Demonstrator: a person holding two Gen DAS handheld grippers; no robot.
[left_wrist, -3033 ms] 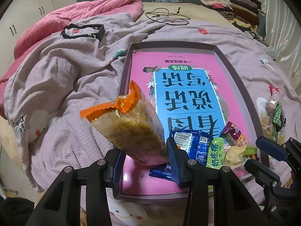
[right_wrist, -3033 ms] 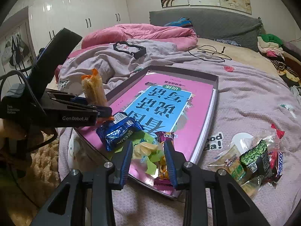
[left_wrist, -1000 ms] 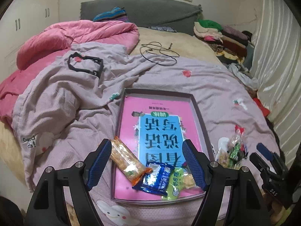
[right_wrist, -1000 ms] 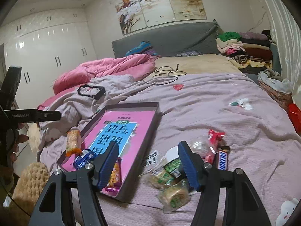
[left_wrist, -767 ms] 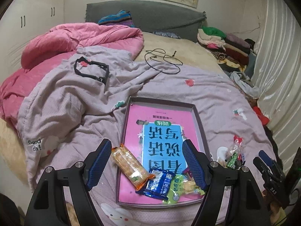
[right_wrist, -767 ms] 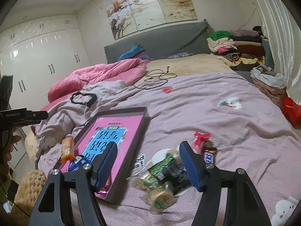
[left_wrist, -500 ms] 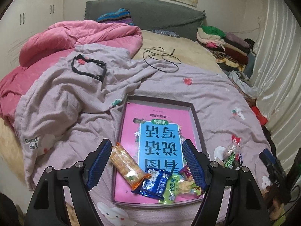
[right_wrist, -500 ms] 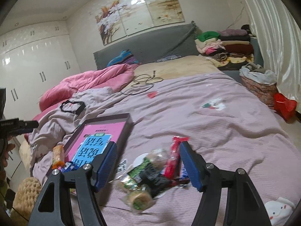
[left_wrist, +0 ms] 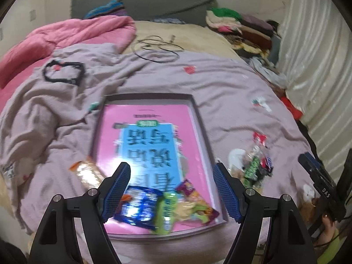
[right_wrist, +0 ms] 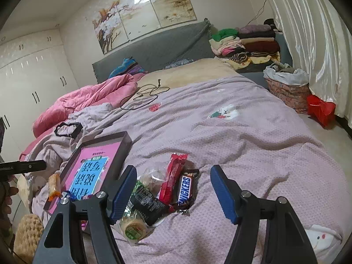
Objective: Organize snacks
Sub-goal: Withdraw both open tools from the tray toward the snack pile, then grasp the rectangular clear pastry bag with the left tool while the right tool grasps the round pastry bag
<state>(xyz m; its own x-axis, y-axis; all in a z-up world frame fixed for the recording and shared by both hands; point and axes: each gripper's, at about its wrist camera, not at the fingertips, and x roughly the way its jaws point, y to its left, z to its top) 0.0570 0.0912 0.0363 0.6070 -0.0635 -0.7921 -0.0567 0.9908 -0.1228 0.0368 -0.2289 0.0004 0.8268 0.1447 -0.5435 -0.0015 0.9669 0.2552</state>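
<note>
A shallow box (left_wrist: 199, 118) with a pink and blue printed floor lies on the lilac bedspread; it also shows in the right wrist view (right_wrist: 125, 142). At its near end lie an orange-ended cracker pack (left_wrist: 87, 175), a blue packet (left_wrist: 138, 208) and green and purple packets (left_wrist: 176, 204). A loose heap of snacks (left_wrist: 253, 165) lies right of the box. In the right wrist view that heap holds a Snickers bar (right_wrist: 186, 188), a red bar (right_wrist: 172, 177) and a dark green packet (right_wrist: 147, 200). My left gripper (left_wrist: 171, 191) is open and empty above the box's near end. My right gripper (right_wrist: 172, 194) is open and empty over the heap.
A pink duvet (left_wrist: 66, 35) is bunched at the far left. A black strap (left_wrist: 63, 72) and a black cable (left_wrist: 156, 48) lie on the bed. Folded clothes (right_wrist: 246, 41) are stacked by the headboard. A basket (right_wrist: 286, 85) and a red bag (right_wrist: 320, 109) stand on the floor at the right.
The left gripper let go of the cracker pack, which now lies in the box, and pulled back and up. The right gripper swung right from the box to the loose heap.
</note>
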